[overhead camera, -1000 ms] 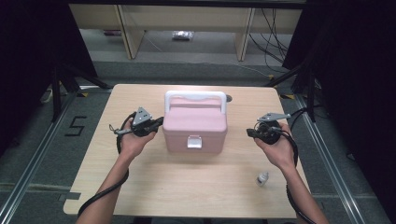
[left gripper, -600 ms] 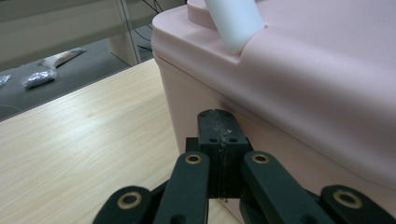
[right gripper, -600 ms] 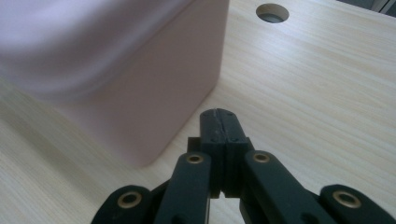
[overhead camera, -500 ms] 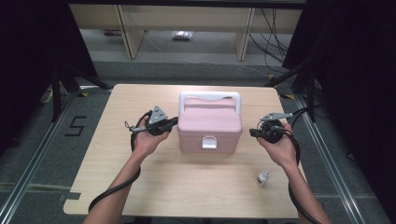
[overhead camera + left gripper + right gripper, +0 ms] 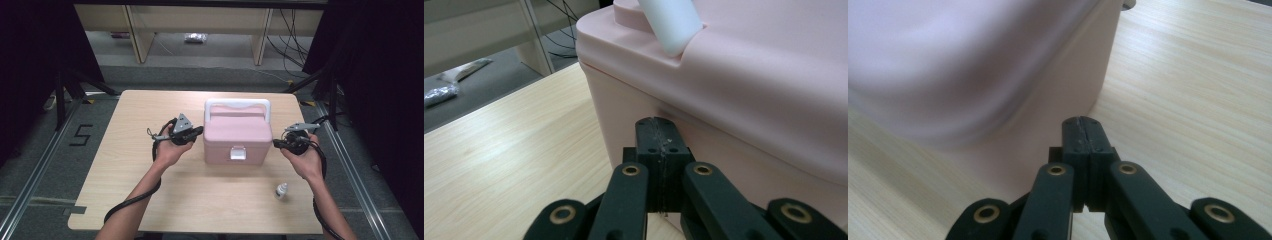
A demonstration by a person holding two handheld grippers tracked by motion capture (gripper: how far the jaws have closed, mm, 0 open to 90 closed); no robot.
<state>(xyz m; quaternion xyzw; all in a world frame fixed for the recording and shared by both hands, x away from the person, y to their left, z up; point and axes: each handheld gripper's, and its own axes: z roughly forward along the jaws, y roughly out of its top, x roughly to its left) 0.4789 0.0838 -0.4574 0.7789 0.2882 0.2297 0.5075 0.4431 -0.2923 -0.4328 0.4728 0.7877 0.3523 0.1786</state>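
Both grippers, left (image 5: 198,132) and right (image 5: 276,143), fingers together, are bracketing the pink lidded box (image 5: 235,135), probably nudging it square on the worktop (image 5: 125,165).

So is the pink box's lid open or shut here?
Shut. The lid sits flat on the box, the front latch lies down against the front wall, and the white handle is folded back.
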